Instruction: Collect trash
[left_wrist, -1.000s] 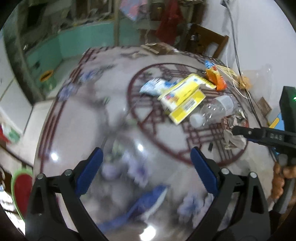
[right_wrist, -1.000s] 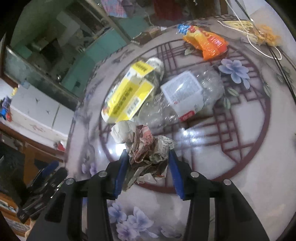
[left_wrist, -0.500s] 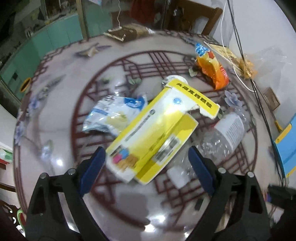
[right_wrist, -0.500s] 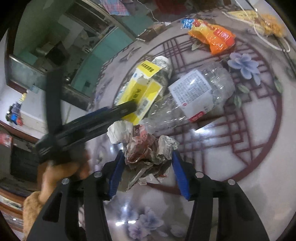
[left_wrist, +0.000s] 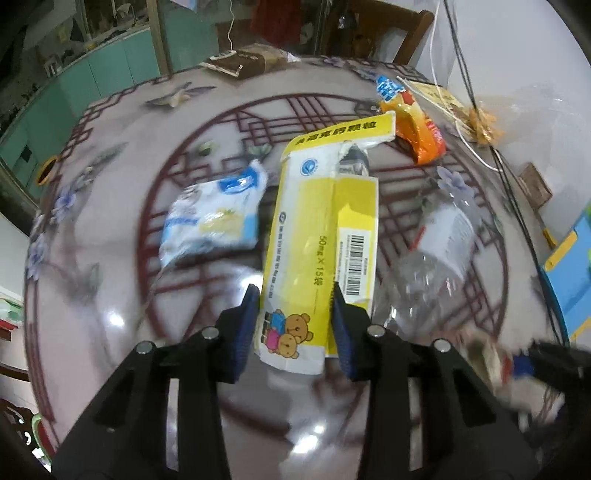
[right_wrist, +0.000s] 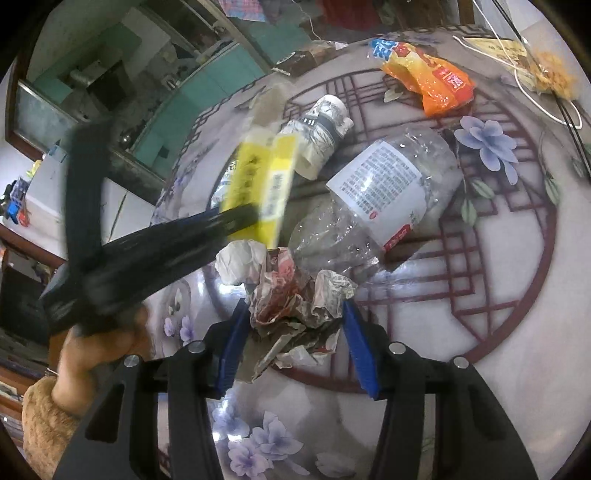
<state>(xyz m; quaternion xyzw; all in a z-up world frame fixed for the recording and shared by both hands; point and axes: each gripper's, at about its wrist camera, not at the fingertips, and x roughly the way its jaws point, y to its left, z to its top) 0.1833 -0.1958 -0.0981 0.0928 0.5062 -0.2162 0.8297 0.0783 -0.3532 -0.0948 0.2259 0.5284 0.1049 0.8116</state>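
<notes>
Patterned round table (left_wrist: 110, 155), left tool (left_wrist: 293, 325) just closing on yellow box (left_wrist: 317, 236), right tool (right_wrist: 291, 343) clamping crumpled paper (right_wrist: 295, 306).

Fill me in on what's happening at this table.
A person is clearing trash with two handheld grippers. The left gripper has just been closing on the flattened yellow box. The right gripper straddles a wad of crumpled paper. A plastic bottle and an orange wrapper lie untouched.

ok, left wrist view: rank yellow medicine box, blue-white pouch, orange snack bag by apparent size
1. yellow medicine box, largest by far, though it is also nearest the camera, between the left gripper's pads.
2. blue-white pouch.
3. orange snack bag, smallest, but farthest away, so its true size is unsure.
</notes>
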